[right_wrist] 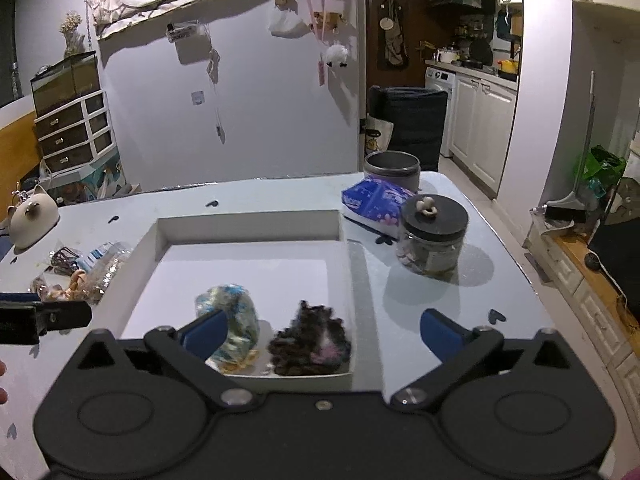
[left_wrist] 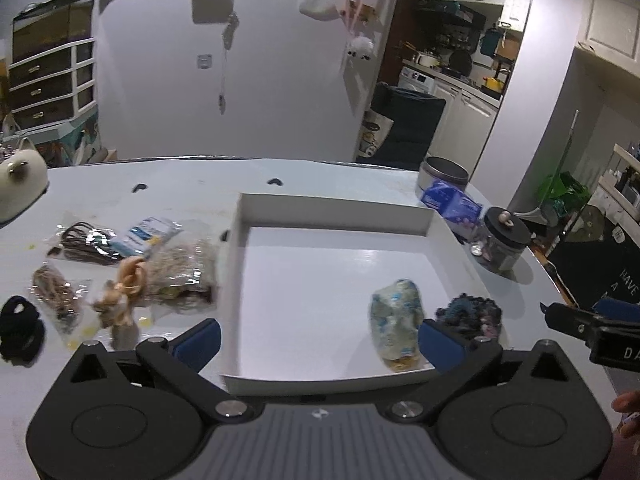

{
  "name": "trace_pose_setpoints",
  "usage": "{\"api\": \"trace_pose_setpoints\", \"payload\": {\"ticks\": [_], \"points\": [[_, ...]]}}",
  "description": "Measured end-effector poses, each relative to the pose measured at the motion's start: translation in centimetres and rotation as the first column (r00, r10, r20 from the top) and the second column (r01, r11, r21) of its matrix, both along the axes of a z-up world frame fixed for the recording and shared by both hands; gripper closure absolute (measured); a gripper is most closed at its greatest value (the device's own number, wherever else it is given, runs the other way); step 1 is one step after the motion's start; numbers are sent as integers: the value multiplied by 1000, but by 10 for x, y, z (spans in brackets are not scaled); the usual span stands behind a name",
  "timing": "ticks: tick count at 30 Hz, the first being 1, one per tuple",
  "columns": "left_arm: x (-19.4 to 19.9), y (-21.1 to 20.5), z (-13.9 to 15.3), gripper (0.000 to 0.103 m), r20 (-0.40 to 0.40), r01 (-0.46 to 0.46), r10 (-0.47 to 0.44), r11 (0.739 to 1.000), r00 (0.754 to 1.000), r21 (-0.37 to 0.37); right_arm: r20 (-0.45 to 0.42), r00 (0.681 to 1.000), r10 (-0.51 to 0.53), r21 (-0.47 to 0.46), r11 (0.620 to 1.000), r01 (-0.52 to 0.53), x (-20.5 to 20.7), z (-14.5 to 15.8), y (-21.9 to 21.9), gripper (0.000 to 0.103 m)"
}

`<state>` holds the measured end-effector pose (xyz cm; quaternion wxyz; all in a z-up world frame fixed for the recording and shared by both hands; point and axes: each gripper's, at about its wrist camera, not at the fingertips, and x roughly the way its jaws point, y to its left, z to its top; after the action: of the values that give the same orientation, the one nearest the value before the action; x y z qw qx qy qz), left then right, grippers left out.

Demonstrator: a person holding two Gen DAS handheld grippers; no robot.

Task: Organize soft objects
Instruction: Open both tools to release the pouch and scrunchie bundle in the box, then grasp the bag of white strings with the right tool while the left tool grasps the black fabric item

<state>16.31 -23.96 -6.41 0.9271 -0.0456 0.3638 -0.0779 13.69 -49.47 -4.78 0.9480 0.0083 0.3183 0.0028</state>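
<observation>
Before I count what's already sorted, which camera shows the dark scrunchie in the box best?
The right wrist view: the dark scrunchie lies whole and unblocked in the white box's near right corner, beside the pale blue bundle. In the left wrist view it is partly hidden behind a blue finger.

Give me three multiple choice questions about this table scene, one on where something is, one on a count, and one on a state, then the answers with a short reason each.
1. Where does the dark scrunchie lie?
A. in the white box's near right corner
B. on the jar lid
C. beside the cat-shaped ornament

2. How many soft items are in the white box?
A. none
B. two
C. five

3. How do the jaws of the right gripper stand?
A. shut on the scrunchie
B. shut on nothing
C. wide open, empty

Answers:
1 A, it sits against the near and right walls.
2 B, only the dark scrunchie and the blue-and-white scrunchie lie inside.
3 C, the blue pads are far apart with nothing held between them.
</observation>
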Motion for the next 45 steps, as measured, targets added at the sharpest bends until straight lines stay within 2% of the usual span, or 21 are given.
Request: {"api": "trace_pose_setpoints", "payload": {"ticks": [15, 27, 37, 45], "points": [[-11, 116, 19, 0, 66, -39, 39, 999, 997, 8, 89, 996, -16, 11, 1000, 15, -4, 10, 110, 0], [-12, 216, 23, 0, 112, -104, 102, 995, 988, 12, 134, 991, 15, 29, 999, -19, 7, 8, 204, 0], [-5, 266, 5, 0, 111, -115, 106, 991, 988, 70, 113, 992, 52, -1, 999, -52, 22, -1, 259, 0], [4, 288, -30, 3, 46, -89, 84, 988, 995, 125, 63, 993, 104, -51, 994, -101, 53, -9, 286, 0]]}}
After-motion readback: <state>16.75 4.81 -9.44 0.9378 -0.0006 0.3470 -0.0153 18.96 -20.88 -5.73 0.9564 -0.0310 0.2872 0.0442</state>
